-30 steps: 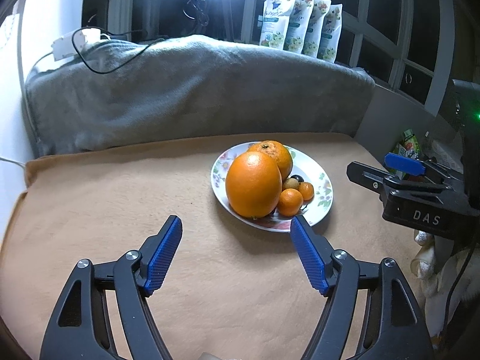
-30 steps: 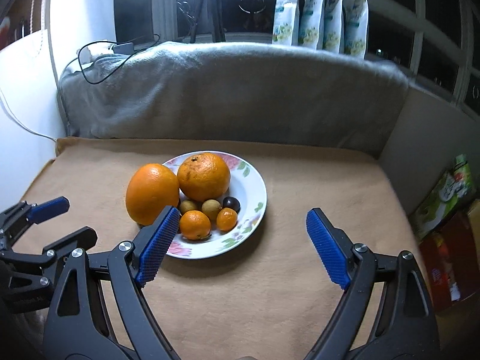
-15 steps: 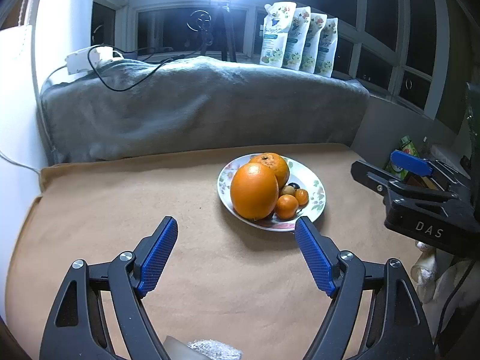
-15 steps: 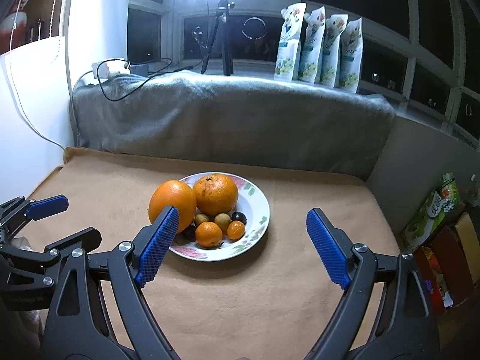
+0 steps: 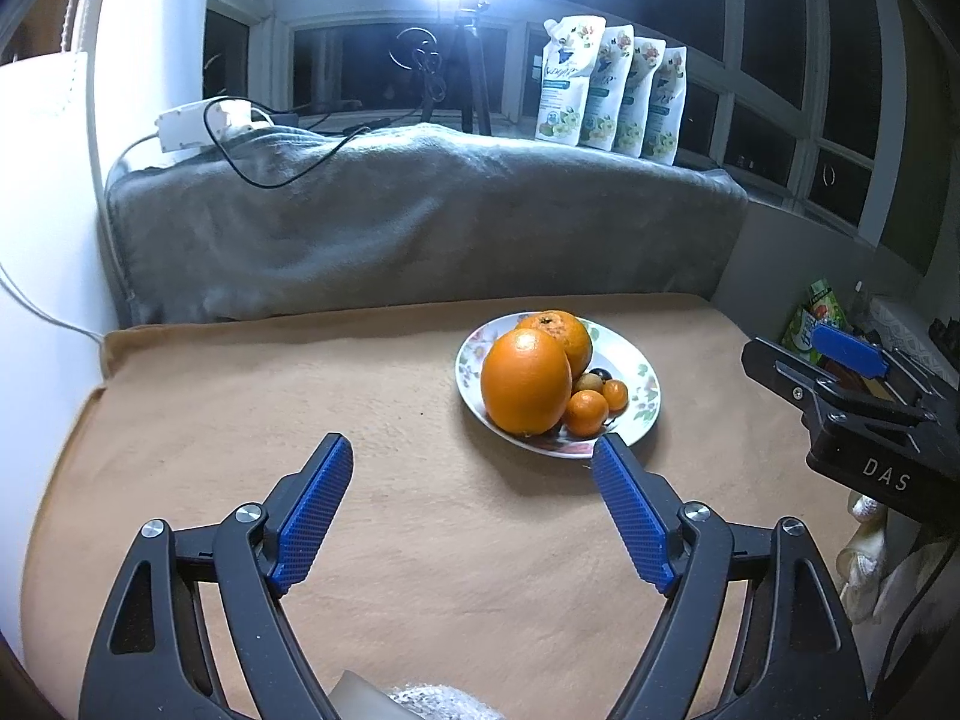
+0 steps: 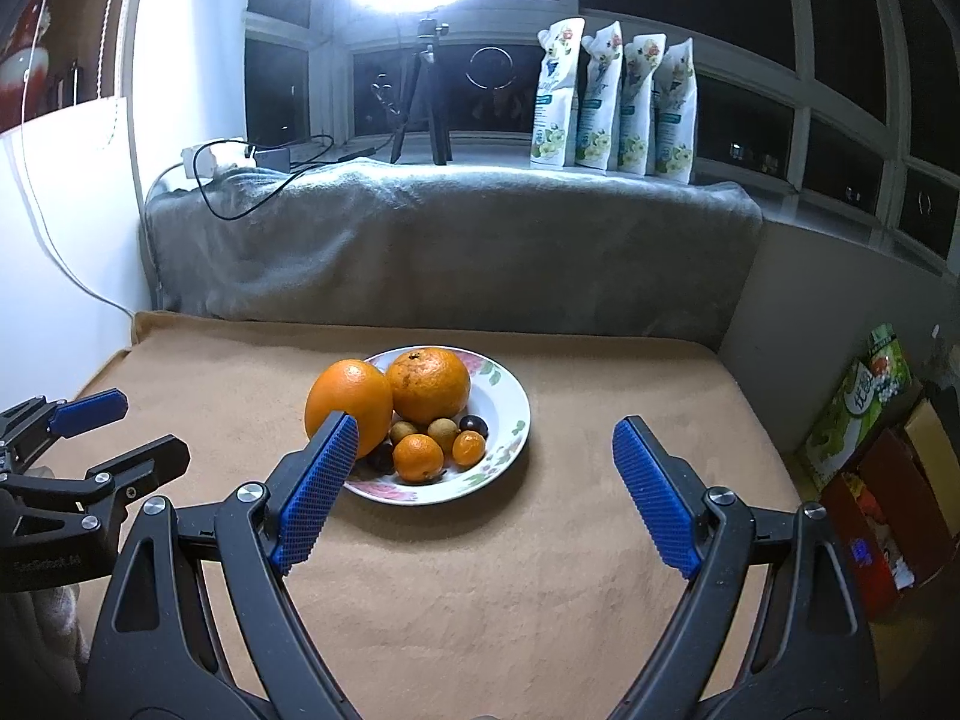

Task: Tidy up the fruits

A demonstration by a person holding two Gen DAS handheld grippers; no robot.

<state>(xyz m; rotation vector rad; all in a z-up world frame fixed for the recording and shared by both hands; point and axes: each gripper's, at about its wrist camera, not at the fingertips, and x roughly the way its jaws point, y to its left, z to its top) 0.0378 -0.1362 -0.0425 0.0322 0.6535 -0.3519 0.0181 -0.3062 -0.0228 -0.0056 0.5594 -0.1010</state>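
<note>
A floral white plate (image 5: 645, 387) (image 6: 510, 414) sits on the tan blanket. On it lie a large orange (image 5: 525, 381) (image 6: 348, 405), a second big orange (image 5: 561, 336) (image 6: 428, 384), two small mandarins (image 5: 586, 412) (image 6: 419, 457), brownish longans (image 6: 443, 430) and a dark grape (image 6: 473, 423). My left gripper (image 5: 471, 450) is open and empty, short of the plate, to its left. My right gripper (image 6: 483, 429) is open and empty, raised in front of the plate; it also shows at the right edge of the left wrist view (image 5: 840, 378).
A grey blanket (image 5: 420, 216) covers a ledge behind the tan blanket (image 5: 240, 396). Several white pouches (image 6: 612, 102), a tripod (image 6: 420, 102) and a power strip with cables (image 5: 198, 126) stand at the window. Boxes (image 6: 864, 414) sit low right.
Both grippers have drawn back and up from the plate, so the plate looks smaller and farther. Both stayed open and empty. The fruit has not moved.
</note>
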